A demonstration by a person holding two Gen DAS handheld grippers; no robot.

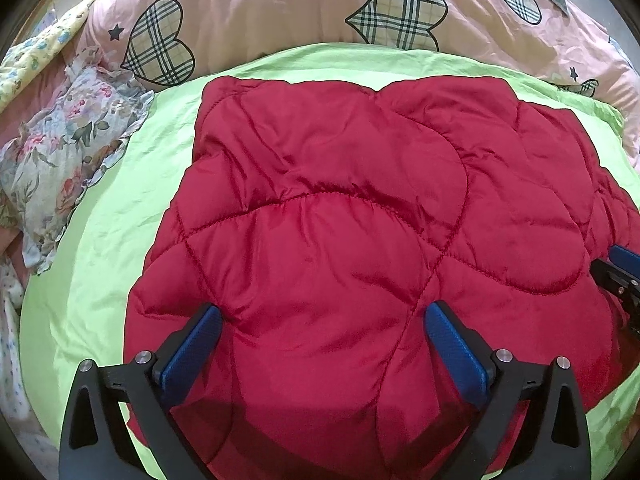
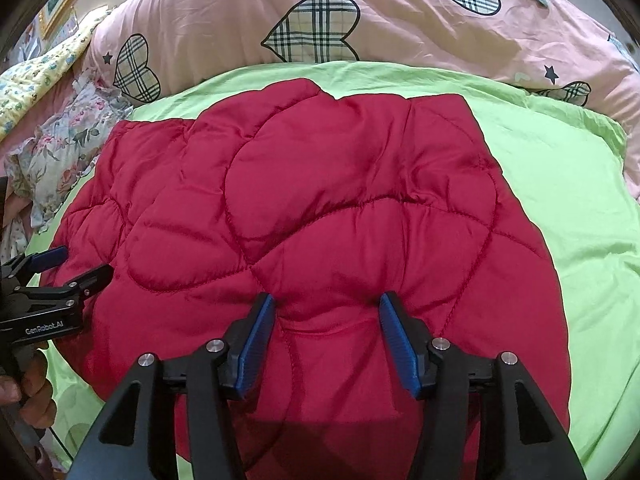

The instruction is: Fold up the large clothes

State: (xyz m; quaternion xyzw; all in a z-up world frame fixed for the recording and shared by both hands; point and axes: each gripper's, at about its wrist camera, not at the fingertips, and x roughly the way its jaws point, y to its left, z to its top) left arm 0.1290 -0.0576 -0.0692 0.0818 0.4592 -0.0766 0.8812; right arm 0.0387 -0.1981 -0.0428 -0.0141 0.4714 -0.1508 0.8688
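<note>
Red quilted jacket fills the centre of both frames on a green sheet, directly ahead of both grippers (left gripper wide open, right gripper half-open), each pressing its near edge.

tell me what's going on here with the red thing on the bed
A person holding two grippers is folding a red quilted jacket spread on a green sheet. The left gripper and right gripper are both open, fingers resting on the jacket's near part, not clamping it. A pink heart-print duvet lies behind.
</note>
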